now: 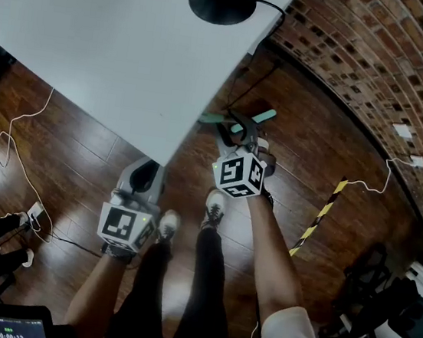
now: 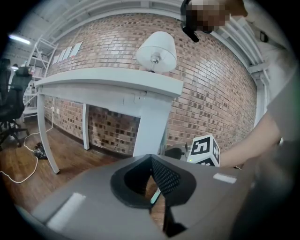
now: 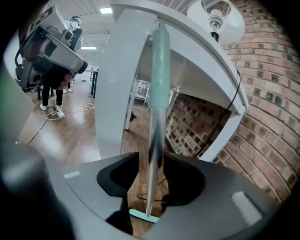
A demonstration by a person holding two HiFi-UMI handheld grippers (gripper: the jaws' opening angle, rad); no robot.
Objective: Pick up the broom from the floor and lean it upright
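My right gripper has its dark fingers released, spread wide on either side of the broom, with neither pad pressing on it. The broom stands nearly upright. It is a slim, glossy metal shaft with a matte mint-green sleeve on its upper part. Its top rests against the edge of the flat white counter, and its narrow mint head sits on the plank floor. My left gripper, off to the side, has its fingers clenched tip to tip on nothing; one pad is finely cross-hatched. A rough brick wall stands behind, and a white conical lamp sits on the counter.
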